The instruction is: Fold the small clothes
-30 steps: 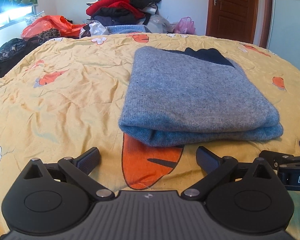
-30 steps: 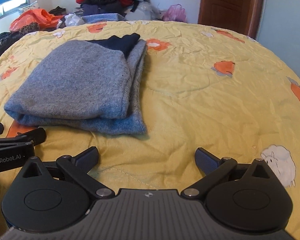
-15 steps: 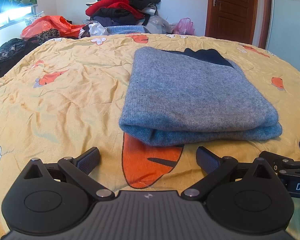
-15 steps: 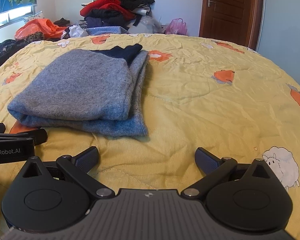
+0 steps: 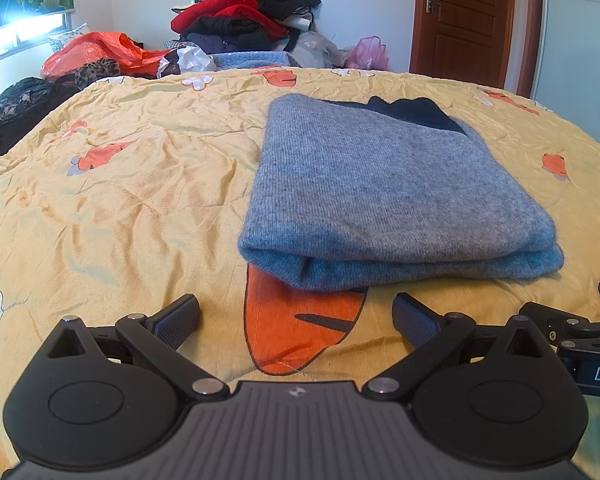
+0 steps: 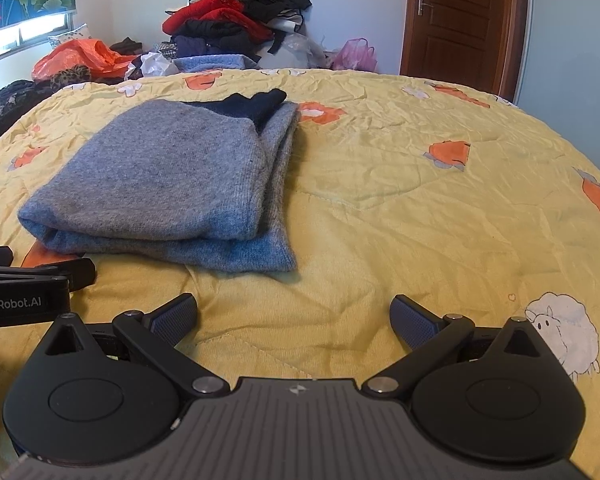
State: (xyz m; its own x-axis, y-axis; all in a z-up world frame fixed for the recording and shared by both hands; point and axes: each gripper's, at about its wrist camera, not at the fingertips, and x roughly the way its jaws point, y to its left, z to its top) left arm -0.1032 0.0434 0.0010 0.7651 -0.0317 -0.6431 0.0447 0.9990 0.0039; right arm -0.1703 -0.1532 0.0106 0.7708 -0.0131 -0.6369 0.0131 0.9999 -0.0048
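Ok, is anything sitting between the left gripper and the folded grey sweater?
Nothing visible. In the left wrist view the left gripper is open, with only bare yellow quilt between it and the near folded edge of the grey sweater. The right gripper, also open, sits off to the sweater's right, not in that path.

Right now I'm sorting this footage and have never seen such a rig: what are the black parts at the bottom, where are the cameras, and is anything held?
Each black part is a hand-held two-finger gripper with a camera looking along its fingers. One view shows the left gripper, the other the right gripper. Both are open and hold nothing. A folded grey sweater lies on the yellow bedspread. A pile of clothes sits beyond the bed, near a wooden door.
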